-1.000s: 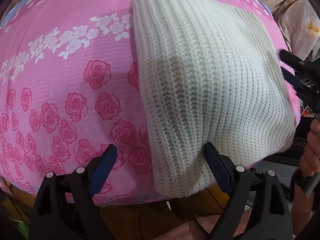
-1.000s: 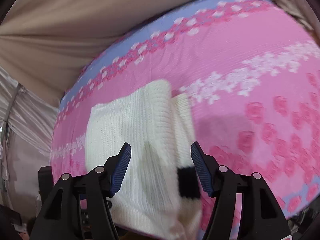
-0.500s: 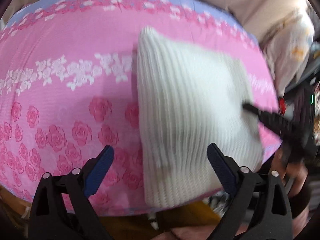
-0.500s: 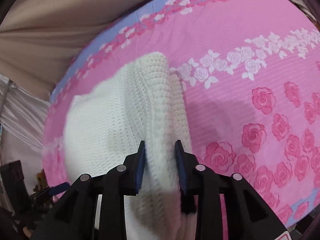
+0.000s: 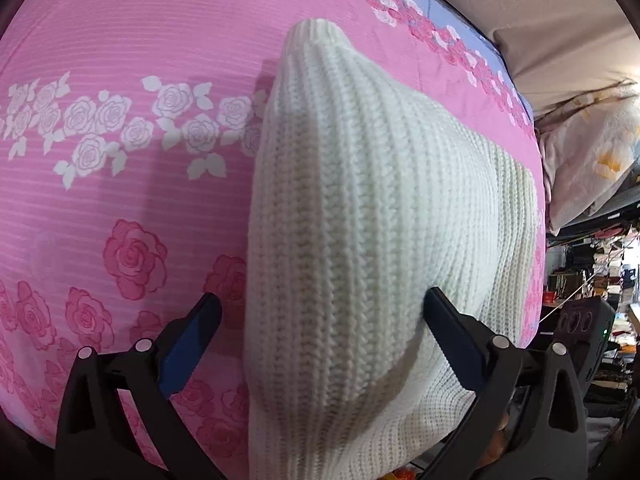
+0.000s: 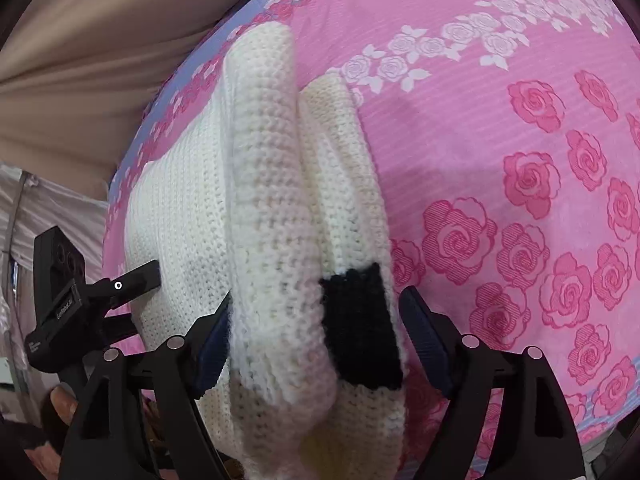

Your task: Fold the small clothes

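Note:
A white knitted sweater [image 5: 360, 208] lies folded on the pink rose-print bedsheet [image 5: 120, 168]. My left gripper [image 5: 320, 300] hangs over its near edge with jaws wide and still opening. One left fingertip is over the sheet, the other over the knit, and neither grips. In the right wrist view a folded sleeve [image 6: 264, 184] with a black cuff [image 6: 360, 324] rests on top of the sweater. My right gripper [image 6: 316, 300] straddles that sleeve and cuff, its jaws opening and its pads off the fabric. The left gripper [image 6: 140, 300] shows at the sweater's far side.
The sheet [image 6: 520, 140] drops off at the bed's near edge below both grippers. A beige curtain [image 6: 80, 60] hangs behind the bed. A floral pillow [image 5: 592, 160] and cluttered shelves [image 5: 600, 272] stand to the right. A person's hand [image 6: 60, 404] holds the left tool.
The right gripper, shut on the folded sleeve half a second ago, has opened and let it go onto the sweater. The left gripper has come lower and closer to the sweater.

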The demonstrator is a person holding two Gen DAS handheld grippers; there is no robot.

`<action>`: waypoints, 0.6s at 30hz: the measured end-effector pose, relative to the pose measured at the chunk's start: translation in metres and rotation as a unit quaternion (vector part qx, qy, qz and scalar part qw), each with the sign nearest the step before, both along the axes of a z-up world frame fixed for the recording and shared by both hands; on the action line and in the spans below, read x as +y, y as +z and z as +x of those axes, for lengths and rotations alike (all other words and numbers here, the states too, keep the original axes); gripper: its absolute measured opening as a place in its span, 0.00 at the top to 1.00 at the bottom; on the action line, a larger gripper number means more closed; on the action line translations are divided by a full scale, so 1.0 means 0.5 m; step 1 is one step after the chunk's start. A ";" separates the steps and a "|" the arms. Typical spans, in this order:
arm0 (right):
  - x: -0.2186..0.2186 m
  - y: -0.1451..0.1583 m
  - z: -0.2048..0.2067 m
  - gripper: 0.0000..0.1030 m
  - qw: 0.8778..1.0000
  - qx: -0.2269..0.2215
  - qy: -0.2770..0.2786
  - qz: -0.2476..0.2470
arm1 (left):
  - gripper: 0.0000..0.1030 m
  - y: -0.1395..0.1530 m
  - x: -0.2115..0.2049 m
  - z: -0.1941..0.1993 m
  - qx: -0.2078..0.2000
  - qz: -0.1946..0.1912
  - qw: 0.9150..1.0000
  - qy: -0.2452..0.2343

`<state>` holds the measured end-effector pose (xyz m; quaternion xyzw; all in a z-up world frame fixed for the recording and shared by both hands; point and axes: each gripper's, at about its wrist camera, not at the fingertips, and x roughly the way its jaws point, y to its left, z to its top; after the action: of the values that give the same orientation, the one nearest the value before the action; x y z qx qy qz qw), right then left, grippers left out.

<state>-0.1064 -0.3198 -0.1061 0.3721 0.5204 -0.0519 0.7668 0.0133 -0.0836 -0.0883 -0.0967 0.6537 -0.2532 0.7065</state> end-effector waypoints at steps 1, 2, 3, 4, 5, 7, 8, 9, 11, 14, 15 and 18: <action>0.003 -0.001 0.006 0.38 1.000 -0.003 0.000 0.006 | 0.15 0.005 -0.007 0.001 -0.003 0.000 1.000 -0.009; 0.002 -0.004 0.010 0.43 1.000 -0.006 -0.001 0.022 | 0.23 0.016 -0.019 0.000 -0.008 0.000 1.000 -0.024; 0.000 -0.005 0.011 0.51 1.000 -0.009 -0.007 0.028 | 0.26 0.029 -0.030 -0.003 -0.015 0.011 0.999 -0.032; -0.001 -0.003 0.012 0.59 0.999 -0.015 -0.012 0.034 | 0.34 0.038 -0.037 -0.002 -0.022 0.018 0.999 -0.038; -0.001 0.002 0.010 0.61 0.999 -0.022 -0.016 0.039 | 0.42 0.052 -0.045 -0.005 -0.030 0.025 0.998 -0.048; 0.002 0.023 0.006 0.65 0.998 -0.037 -0.025 0.041 | 0.50 0.077 -0.056 -0.011 -0.047 0.033 0.996 -0.062; 0.002 0.032 0.003 0.66 0.998 -0.045 -0.027 0.040 | 0.53 0.093 -0.062 -0.015 -0.056 0.037 0.995 -0.068; 0.006 0.048 0.000 0.67 0.997 -0.054 -0.029 0.039 | 0.55 0.108 -0.066 -0.019 -0.063 0.036 0.995 -0.074; 0.011 0.080 -0.009 0.67 0.996 -0.069 -0.032 0.038 | 0.57 0.143 -0.079 -0.027 -0.079 0.029 0.993 -0.087; 0.011 0.131 -0.026 0.67 0.995 -0.088 -0.034 0.025 | 0.58 0.197 -0.093 -0.041 -0.103 0.014 0.989 -0.105; 0.013 0.148 -0.033 0.67 0.995 -0.095 -0.036 0.021 | 0.58 0.213 -0.097 -0.044 -0.109 0.010 0.988 -0.110; 0.007 0.202 -0.060 0.67 0.991 -0.124 -0.049 0.008 | 0.58 0.265 -0.108 -0.052 -0.132 -0.010 0.983 -0.124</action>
<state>-0.1362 -0.3164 -0.0052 0.4073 0.4031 -0.0390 0.8186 -0.0127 -0.1374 0.0441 0.0121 0.5589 -0.3558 0.7489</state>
